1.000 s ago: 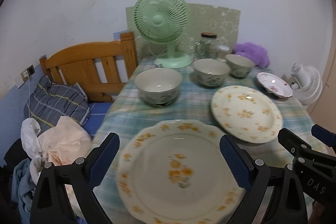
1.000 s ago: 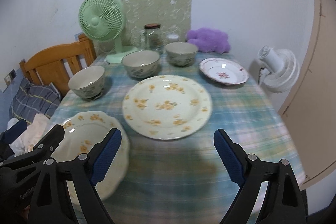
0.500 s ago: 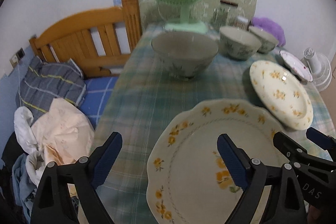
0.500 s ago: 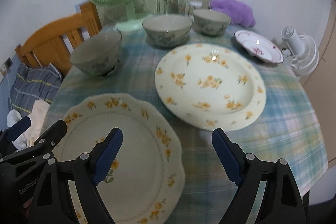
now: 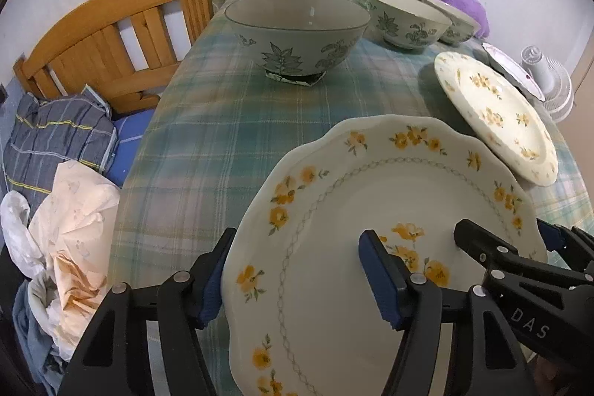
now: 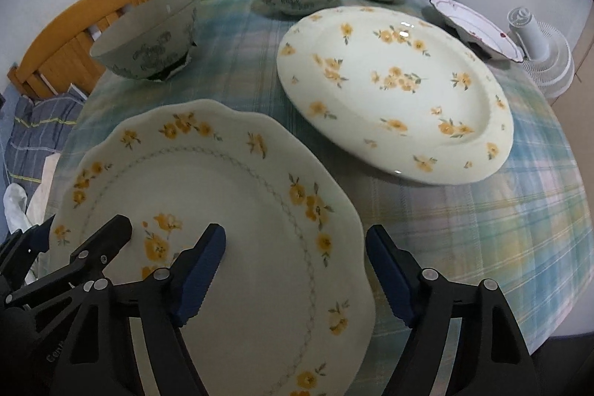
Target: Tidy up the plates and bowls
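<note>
A: Where do the left black tongs with blue pads [image 5: 297, 271] stand?

B: Tilted steeply downward, straddling the near left rim of the scalloped cream plate with yellow flowers [image 5: 352, 195]. One pad sits outside the rim, the other above the plate's inside. The jaws have just been closing, and the pads are not pressing yet.

A: And the right black tongs with blue pads [image 6: 296, 270]?

B: Also tilted down, astride the plate's right rim, jaws just closing too, with a gap on both sides.
</note>
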The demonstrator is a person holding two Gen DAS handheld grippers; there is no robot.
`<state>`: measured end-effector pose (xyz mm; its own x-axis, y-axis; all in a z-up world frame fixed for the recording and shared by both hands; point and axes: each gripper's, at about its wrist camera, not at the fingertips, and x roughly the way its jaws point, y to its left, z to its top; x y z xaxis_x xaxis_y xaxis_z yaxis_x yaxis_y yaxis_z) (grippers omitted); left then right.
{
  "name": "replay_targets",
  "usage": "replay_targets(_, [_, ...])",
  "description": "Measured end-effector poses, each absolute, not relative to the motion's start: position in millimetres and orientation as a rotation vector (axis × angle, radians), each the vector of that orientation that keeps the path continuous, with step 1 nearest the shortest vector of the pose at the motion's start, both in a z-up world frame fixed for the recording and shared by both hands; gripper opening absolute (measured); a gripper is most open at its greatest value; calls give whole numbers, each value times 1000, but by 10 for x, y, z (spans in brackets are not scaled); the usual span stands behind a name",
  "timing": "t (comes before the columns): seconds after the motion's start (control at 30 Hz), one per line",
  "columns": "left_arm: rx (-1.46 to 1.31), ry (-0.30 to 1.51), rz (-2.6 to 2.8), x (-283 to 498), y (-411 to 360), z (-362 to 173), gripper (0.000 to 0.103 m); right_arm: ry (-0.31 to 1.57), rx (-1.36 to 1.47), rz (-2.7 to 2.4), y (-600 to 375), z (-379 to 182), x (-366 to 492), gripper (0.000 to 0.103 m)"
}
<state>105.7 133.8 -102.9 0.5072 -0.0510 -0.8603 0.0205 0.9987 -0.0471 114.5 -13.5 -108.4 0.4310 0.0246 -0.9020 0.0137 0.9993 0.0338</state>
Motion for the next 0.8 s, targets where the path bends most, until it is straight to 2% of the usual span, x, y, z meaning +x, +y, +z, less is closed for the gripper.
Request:
replay_targets(0.43, [19,1056,-49,1100,1250,-853,66,1156,42,0,-123,-979,1181,72])
replay_targets(0.8, [66,1052,-114,1183,751,-700,68,1099,107,-70,-591,-680,1097,70])
